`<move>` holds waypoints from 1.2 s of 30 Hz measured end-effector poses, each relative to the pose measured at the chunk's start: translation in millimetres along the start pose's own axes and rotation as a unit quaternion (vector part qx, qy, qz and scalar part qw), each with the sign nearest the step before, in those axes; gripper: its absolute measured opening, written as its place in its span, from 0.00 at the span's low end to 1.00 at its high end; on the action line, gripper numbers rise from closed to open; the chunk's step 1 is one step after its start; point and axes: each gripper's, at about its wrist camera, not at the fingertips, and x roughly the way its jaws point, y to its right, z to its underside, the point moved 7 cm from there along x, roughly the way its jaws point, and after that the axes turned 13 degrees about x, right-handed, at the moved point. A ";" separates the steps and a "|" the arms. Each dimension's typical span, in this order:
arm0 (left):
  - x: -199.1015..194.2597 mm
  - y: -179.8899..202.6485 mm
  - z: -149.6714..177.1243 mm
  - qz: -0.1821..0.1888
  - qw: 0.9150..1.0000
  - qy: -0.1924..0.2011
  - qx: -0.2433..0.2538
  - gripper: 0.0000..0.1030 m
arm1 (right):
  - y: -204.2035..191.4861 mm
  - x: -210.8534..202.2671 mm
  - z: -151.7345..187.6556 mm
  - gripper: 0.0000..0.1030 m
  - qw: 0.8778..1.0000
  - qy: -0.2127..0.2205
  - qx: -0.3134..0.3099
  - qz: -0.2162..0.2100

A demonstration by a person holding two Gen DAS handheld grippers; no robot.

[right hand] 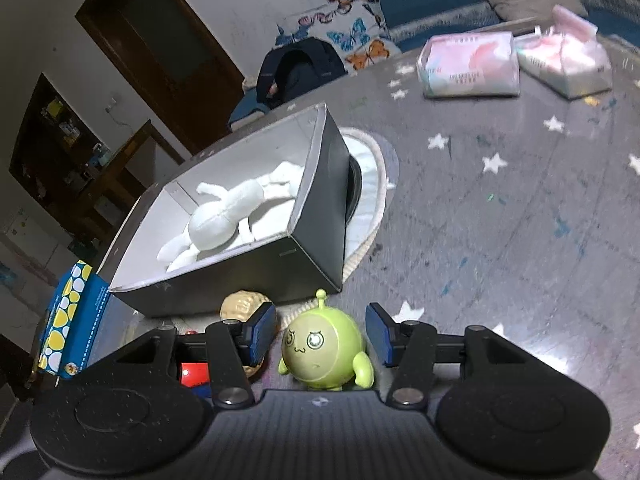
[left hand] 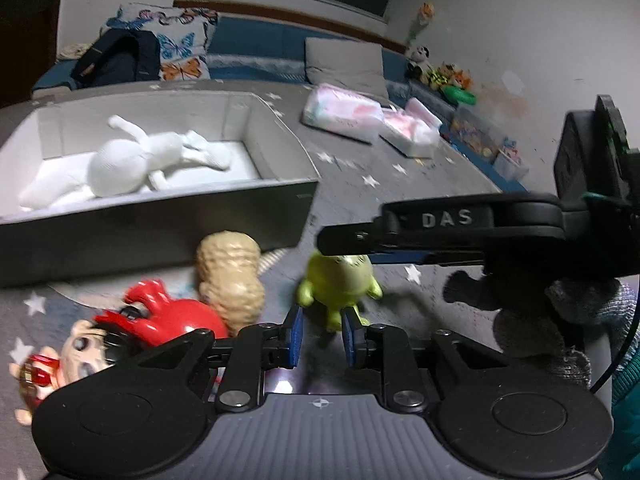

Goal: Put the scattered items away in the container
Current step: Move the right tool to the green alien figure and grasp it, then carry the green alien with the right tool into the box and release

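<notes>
Count on bench: one box, five toys, two tissue packs.

One white plush (left hand: 132, 164) lies inside the grey box (left hand: 160, 216); green figure (right hand: 324, 348), peanut toy (left hand: 230, 280), red toy (left hand: 180, 320) and doll (left hand: 80, 356) stand outside. Right hand-held gripper (right hand: 322, 338) is spread around the green figure, pads apart from it. Left hand-held gripper (left hand: 322, 336) is part-open at its feet; contact unclear.

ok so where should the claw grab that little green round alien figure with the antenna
Grip the green round alien figure across its ball-shaped body, one pad on each side, coming down from above and behind. It stands upright, and the thin antenna and stubby arms offer too little to hold. The right claw already straddles it, open.
</notes>
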 end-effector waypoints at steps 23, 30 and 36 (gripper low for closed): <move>38.3 -2.7 3.1 0.010 0.999 -0.024 -0.039 0.22 | 9.3 10.8 5.0 0.47 0.999 -0.023 0.019 -0.016; 36.7 -0.4 3.9 0.014 0.999 -0.019 -0.035 0.20 | 5.6 4.9 7.4 0.47 1.000 -0.012 0.008 -0.010; 18.1 1.0 -3.8 0.015 0.999 0.004 -0.040 0.20 | -10.6 -11.5 6.1 0.47 1.000 0.010 -0.019 -0.013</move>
